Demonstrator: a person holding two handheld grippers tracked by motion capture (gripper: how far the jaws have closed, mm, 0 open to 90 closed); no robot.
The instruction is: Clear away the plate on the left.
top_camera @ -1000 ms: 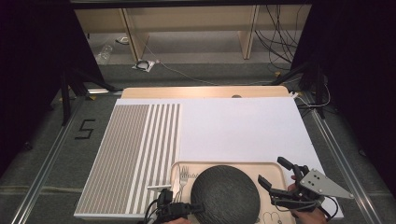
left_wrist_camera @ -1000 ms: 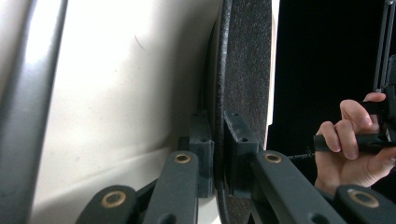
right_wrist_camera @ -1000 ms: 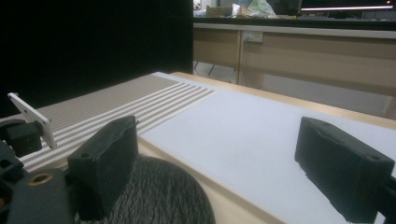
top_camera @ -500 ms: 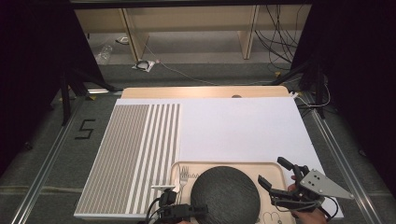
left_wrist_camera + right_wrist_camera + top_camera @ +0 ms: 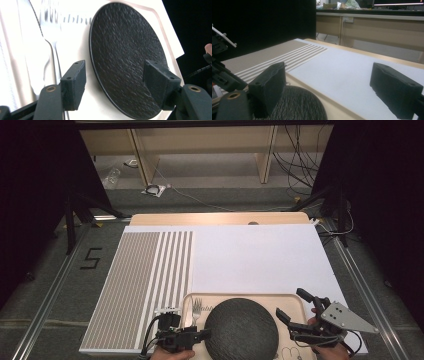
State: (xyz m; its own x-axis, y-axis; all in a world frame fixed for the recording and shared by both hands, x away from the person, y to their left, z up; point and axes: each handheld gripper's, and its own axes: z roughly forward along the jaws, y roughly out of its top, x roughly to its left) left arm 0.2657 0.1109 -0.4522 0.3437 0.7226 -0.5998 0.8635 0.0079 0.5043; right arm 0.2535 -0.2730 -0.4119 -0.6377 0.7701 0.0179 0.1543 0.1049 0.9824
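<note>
A round dark textured plate (image 5: 241,329) lies on a beige tray (image 5: 295,302) at the table's near edge, with a silver fork (image 5: 196,310) left of it on the tray. My left gripper (image 5: 204,334) hovers at the plate's left rim, pointing right. In the left gripper view the left gripper (image 5: 116,82) is open, its jaws have just been opening, and the plate (image 5: 125,57) and fork (image 5: 51,37) lie below, untouched by the pads. My right gripper (image 5: 292,304) is open and empty over the tray's right end, beside the plate (image 5: 297,105).
The tray sits on a white mat (image 5: 255,257) with a grey striped band (image 5: 135,285) on its left. A wooden table edge (image 5: 220,218) runs along the back. Beyond it are floor cables (image 5: 155,190) and wooden shelving; black curtains flank both sides.
The left gripper has lifted a little beside the plate and its jaws stand wider. The plate, fork and right gripper have stayed where they were.
</note>
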